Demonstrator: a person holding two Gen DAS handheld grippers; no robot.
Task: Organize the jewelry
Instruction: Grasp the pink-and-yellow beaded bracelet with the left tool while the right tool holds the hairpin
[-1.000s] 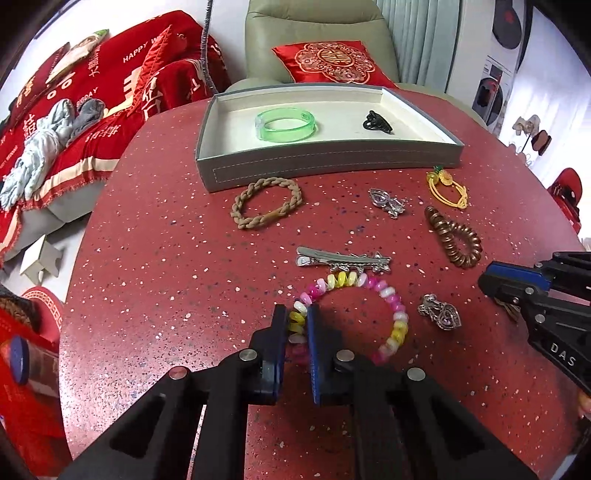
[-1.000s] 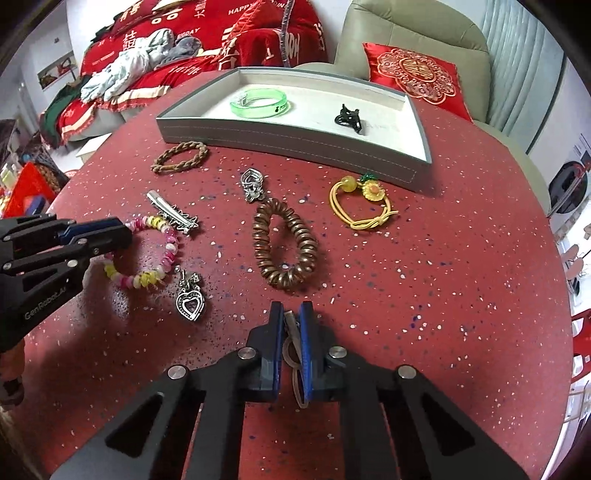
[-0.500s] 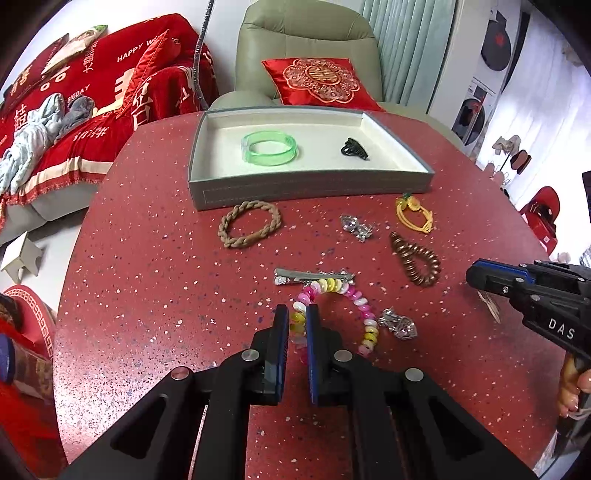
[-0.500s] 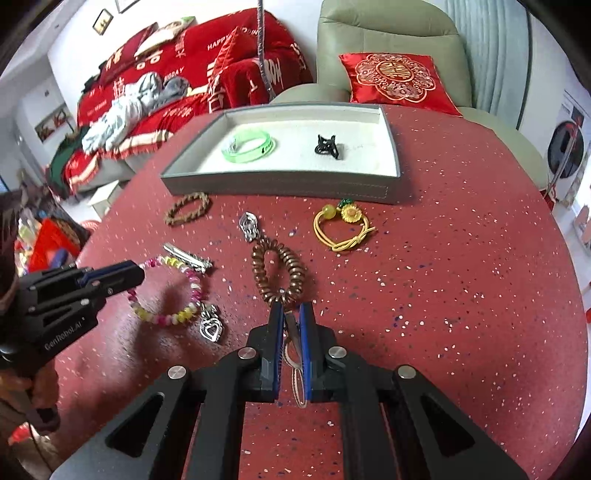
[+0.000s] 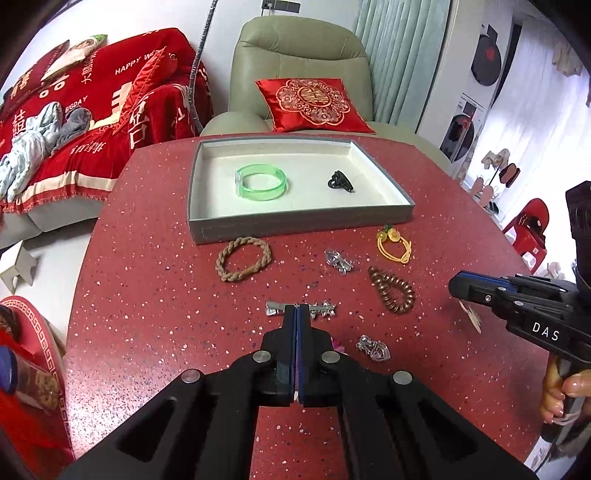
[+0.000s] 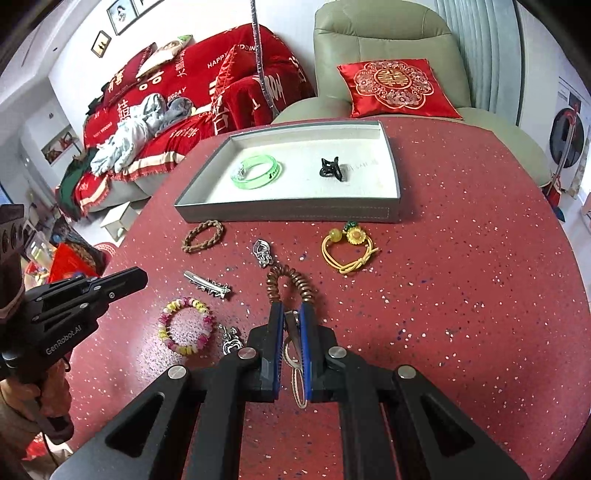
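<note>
The right hand-held gripper (image 6: 291,308) was nearest, its jaws clamped on a small tan looped piece (image 6: 295,373), apparently a clip or tie, which hung clear of the red speckled counter (image 6: 461,295); a pinch at the top let the loop dangle free for carrying. To its left the left hand-held gripper (image 6: 142,275) had just been closing and its pads stood together with nothing visible between them. The pastel beaded bracelet (image 6: 186,326) lay flat on the counter below and beside it, ungripped; judging by this, the grasp had missed and would need repeating with the jaws apart. A silver heart charm (image 6: 232,341) lay touching or just beside the bracelet. Further out lay a silver hair clip (image 6: 207,286), a brown coil hair tie (image 6: 291,286), a small silver ornament (image 6: 263,253), a yellow cord bracelet (image 6: 347,251) with a flower, and a braided brown bracelet (image 6: 203,236), all loose and apart from one another, presumably awaiting collection. Beyond them stood the grey tray (image 6: 288,214), its near wall facing the hand-held grippers, which left open access from above. Inside it lay a green bangle (image 6: 256,171) at the left and a black claw clip (image 6: 332,170) at the centre, well apart. Most of the work therefore appeared outstanding. Behind the counter stood a green armchair (image 6: 384,33) with a red cushion (image 6: 395,86).
</note>
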